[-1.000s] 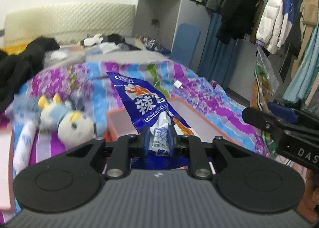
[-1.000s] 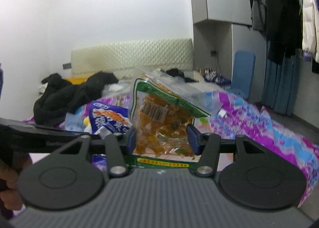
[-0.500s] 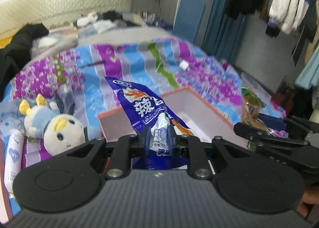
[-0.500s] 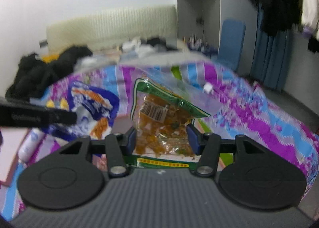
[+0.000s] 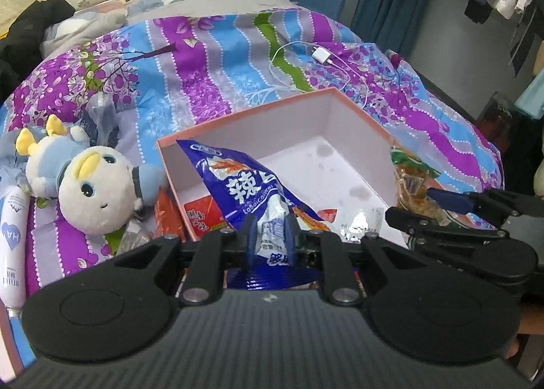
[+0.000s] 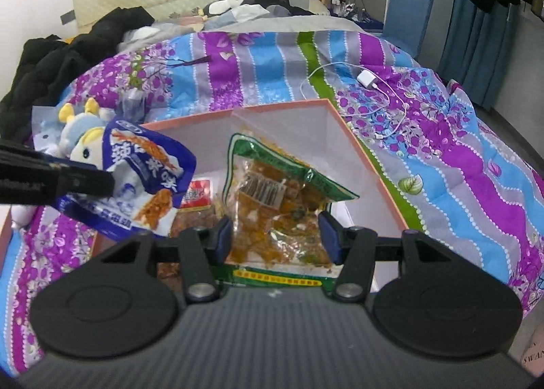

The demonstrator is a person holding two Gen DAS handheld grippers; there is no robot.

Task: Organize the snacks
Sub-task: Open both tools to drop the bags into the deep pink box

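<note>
A striped purple and blue bedspread [image 5: 210, 59] carries an open pink box [image 5: 360, 117]; a plush toy [image 5: 88, 185] lies left of the box, a white charger [image 6: 369, 79] beyond it; the left gripper [image 5: 268, 236], jaws nearly closed, pinches a blue snack bag [image 5: 244, 188] above the box; the right gripper [image 6: 275, 232], jaws wider, clamps a green-edged snack bag [image 6: 272, 198] over the box's interior.

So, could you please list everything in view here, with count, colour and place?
box: 1, pink, open on bed
blue bag: 1, in left gripper, over box
green bag: 1, in right gripper, over box
red packet: 1, inside box
plush: 1, white-blue, left of box
charger: 1, white, behind box
bedspread: 1, purple-blue
left gripper: shut on blue bag
right gripper: shut on green bag
</note>
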